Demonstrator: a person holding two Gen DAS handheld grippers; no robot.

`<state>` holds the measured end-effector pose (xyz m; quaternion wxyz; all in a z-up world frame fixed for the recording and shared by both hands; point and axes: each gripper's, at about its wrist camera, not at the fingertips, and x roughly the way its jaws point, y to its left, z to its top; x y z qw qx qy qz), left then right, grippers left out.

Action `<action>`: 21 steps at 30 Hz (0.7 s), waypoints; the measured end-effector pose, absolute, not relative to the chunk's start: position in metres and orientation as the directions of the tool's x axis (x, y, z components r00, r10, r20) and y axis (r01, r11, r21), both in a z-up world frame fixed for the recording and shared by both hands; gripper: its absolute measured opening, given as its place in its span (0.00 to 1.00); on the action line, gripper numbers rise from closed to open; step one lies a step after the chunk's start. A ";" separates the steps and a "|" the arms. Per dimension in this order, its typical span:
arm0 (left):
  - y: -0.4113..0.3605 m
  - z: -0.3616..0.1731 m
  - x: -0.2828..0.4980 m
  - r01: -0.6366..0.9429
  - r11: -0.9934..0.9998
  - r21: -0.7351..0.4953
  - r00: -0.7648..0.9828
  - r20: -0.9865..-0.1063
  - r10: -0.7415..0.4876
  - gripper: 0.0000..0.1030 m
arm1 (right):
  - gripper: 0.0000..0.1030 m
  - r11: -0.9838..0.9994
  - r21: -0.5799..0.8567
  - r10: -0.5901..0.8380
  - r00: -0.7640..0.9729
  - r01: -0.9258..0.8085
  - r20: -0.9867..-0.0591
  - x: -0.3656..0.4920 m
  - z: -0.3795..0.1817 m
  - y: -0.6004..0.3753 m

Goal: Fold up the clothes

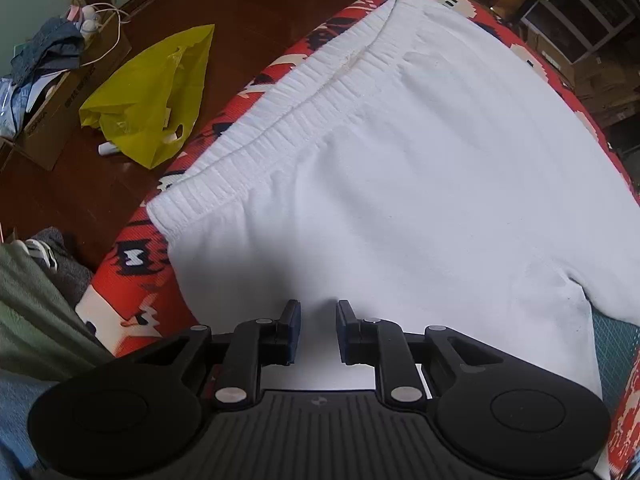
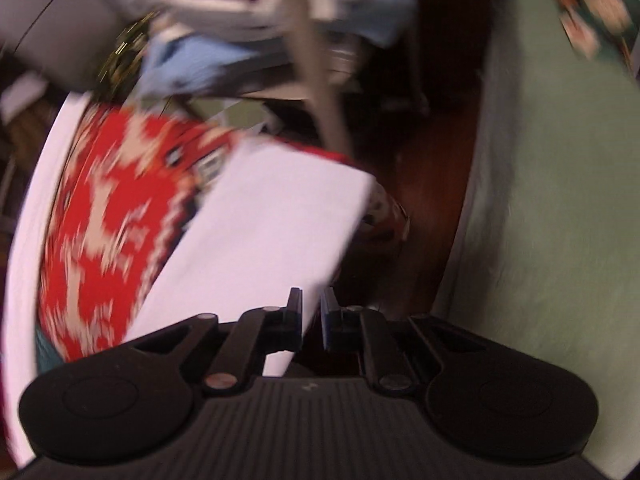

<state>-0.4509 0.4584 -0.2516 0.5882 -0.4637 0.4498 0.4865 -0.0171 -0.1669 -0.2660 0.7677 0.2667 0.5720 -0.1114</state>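
Your left gripper (image 1: 318, 330) pointed down over the white pants (image 1: 400, 184), fingers (image 1: 292, 332) slightly spread, nothing pinched, white cloth showing through the gap. The pants lay flat on the table with the red patterned cover (image 1: 132, 280), ribbed waistband (image 1: 280, 116) running from 8 o'clock up to 12 o'clock along the table's edge. On the wooden floor (image 1: 248, 12) at 10 o'clock sat a yellow plastic bag (image 1: 160, 92), with a cardboard box (image 1: 60, 116) of clutter just left of it. The right wrist view was heavily blurred. Your right gripper (image 2: 311, 316) had fingers (image 2: 295, 316) parted by a narrow gap, holding nothing, above the edge of a white pant leg (image 2: 260, 232) on the red cover (image 2: 100, 220); green fabric (image 2: 552, 200) filled 3 o'clock.
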 end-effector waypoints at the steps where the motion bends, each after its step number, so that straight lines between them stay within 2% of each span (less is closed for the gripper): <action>1: 0.458 -0.251 -0.449 -0.990 0.092 -0.107 0.120 -0.980 0.156 0.18 | 0.12 0.800 0.306 0.143 0.331 0.515 -0.933 -0.019 -0.274 -0.177; 6: 0.457 -0.248 -0.447 -0.992 0.051 -0.119 0.126 -0.979 0.158 0.18 | 0.13 0.672 0.440 0.230 0.396 0.596 -0.889 -0.026 -0.300 -0.195; 7: 0.457 -0.248 -0.447 -0.992 0.049 -0.117 0.124 -0.980 0.159 0.18 | 0.17 0.667 0.448 0.236 0.401 0.596 -0.885 -0.026 -0.304 -0.195; 12: 0.458 -0.247 -0.447 -0.993 0.044 -0.114 0.119 -0.981 0.154 0.19 | 0.18 0.610 0.494 0.259 0.434 0.619 -0.863 -0.033 -0.313 -0.199; 13: 0.458 -0.247 -0.447 -0.992 0.047 -0.114 0.120 -0.981 0.154 0.19 | 0.26 0.600 0.498 0.259 0.437 0.626 -0.861 -0.034 -0.314 -0.201; 15: 0.459 -0.246 -0.446 -0.992 0.052 -0.114 0.121 -0.981 0.153 0.19 | 0.34 0.593 0.502 0.253 0.445 0.629 -0.859 -0.038 -0.316 -0.204; 21: 0.462 -0.244 -0.453 -0.991 0.048 -0.126 0.132 -0.979 0.152 0.19 | 0.33 0.494 0.595 0.317 0.506 0.634 -0.802 -0.045 -0.327 -0.203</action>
